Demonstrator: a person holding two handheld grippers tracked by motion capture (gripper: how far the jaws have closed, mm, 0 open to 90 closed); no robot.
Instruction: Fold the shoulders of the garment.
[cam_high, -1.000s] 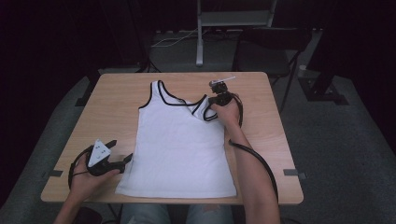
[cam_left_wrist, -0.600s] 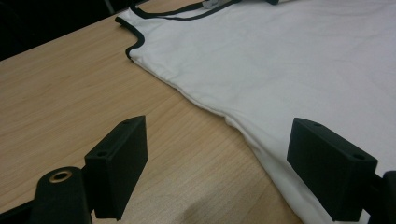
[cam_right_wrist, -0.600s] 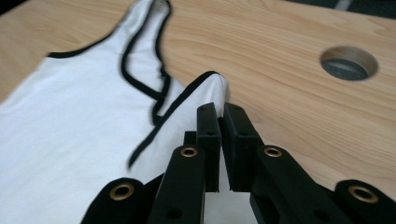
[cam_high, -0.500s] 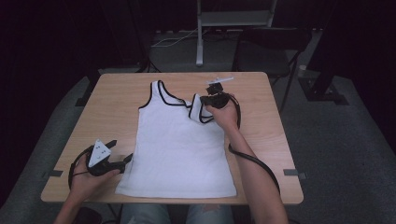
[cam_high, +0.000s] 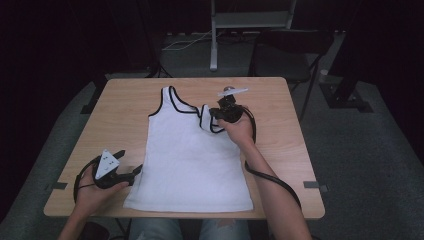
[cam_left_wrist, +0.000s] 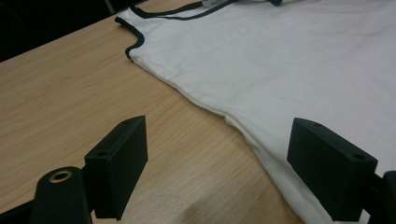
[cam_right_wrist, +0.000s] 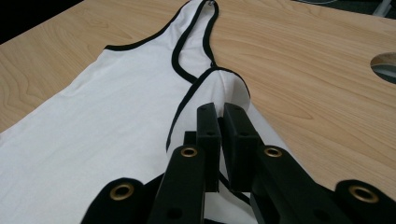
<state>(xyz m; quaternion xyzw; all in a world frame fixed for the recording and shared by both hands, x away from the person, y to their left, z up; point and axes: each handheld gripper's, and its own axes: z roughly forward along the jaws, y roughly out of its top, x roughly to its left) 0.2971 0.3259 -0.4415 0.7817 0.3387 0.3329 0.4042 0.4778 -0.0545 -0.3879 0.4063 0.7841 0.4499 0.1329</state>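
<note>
A white tank top (cam_high: 190, 160) with black trim lies flat on the wooden table (cam_high: 125, 110). My right gripper (cam_high: 210, 114) is shut on its right shoulder strap (cam_high: 204, 117) and holds it lifted and folded in toward the neckline. In the right gripper view the jaws (cam_right_wrist: 223, 114) pinch the trimmed strap (cam_right_wrist: 229, 84), with the tank top (cam_right_wrist: 107, 102) spread out to the left. My left gripper (cam_high: 134, 172) rests open at the shirt's lower left hem. In the left gripper view its jaws (cam_left_wrist: 224, 140) stand wide over bare wood and the edge of the tank top (cam_left_wrist: 303, 60).
A round cutout (cam_right_wrist: 385, 65) is in the tabletop at the far side, near my right hand. Behind the table stand a dark chair (cam_high: 285, 50) and a metal stand (cam_high: 215, 35). Bare wood lies on either side of the shirt.
My right gripper has carried the shoulder strap leftward and slightly up, folding it in over the shirt. The left gripper has stayed in place.
</note>
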